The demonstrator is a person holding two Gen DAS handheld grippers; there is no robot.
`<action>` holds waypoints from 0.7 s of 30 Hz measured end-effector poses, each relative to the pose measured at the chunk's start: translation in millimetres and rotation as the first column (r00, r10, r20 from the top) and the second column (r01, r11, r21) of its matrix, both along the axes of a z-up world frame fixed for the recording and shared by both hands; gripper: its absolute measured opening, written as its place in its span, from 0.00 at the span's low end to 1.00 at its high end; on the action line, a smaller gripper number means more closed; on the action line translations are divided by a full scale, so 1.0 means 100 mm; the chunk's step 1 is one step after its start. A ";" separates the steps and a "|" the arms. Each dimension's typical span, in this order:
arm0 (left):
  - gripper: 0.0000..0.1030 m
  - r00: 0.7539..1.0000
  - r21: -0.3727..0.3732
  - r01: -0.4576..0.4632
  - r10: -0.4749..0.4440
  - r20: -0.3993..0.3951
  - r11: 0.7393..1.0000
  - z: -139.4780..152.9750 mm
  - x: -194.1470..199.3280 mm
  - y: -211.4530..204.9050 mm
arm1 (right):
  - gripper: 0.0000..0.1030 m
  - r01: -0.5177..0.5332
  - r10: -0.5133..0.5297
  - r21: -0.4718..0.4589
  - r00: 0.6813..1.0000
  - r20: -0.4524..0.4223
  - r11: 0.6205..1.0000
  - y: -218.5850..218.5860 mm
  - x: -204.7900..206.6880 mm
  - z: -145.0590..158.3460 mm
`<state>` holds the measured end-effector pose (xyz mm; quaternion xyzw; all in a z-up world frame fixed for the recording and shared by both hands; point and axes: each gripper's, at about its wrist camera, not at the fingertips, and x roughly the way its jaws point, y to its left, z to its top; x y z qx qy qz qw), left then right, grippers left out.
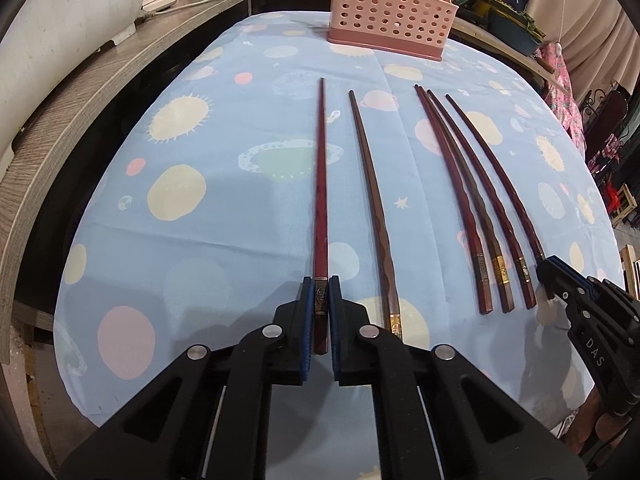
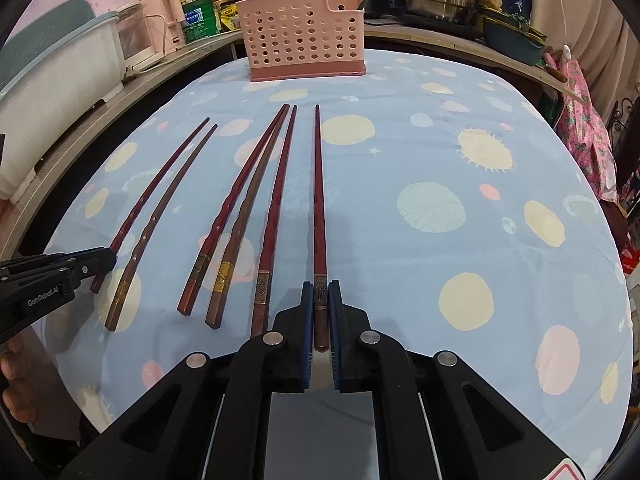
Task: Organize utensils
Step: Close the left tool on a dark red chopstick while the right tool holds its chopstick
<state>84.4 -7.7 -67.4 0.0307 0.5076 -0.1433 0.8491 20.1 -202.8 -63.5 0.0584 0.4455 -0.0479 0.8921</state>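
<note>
Left gripper point(image 1: 321, 300) is clamped on the thick banded end of the leftmost chopstick point(image 1: 321, 184); right gripper point(image 2: 321, 300) is likewise clamped on the rightmost chopstick point(image 2: 318, 192) — both sticks lie flat on the blue patterned tablecloth point(image 2: 440, 240). Between them lie four more chopsticks point(image 2: 236, 216), roughly parallel. The pink perforated utensil holder point(image 2: 304, 36) stands upright at the far edge, well apart.

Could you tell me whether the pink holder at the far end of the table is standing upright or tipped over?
Upright: the holder stands on its darker base on the tablecloth, open top up.
</note>
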 end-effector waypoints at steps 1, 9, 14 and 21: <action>0.07 1.000 -0.001 -0.003 0.003 -0.002 1.000 0.00 0.00 0.01 | 0.07 0.001 -0.001 0.005 1.000 0.000 1.000 0.00 -0.01 0.01; 0.07 1.000 -0.015 -0.016 0.016 0.012 1.000 0.15 -0.05 0.06 | 0.07 0.004 -0.005 0.012 0.999 0.042 1.000 -0.03 -0.08 0.21; 0.07 0.999 -0.043 -0.024 0.026 0.039 0.999 0.35 -0.05 0.12 | 0.07 0.014 -0.017 0.036 0.997 0.076 0.999 -0.09 -0.09 0.40; 0.07 0.993 -0.084 -0.034 0.043 0.107 0.996 0.75 0.00 0.17 | 0.07 0.036 -0.045 0.069 0.990 0.136 0.997 -0.22 -0.09 0.72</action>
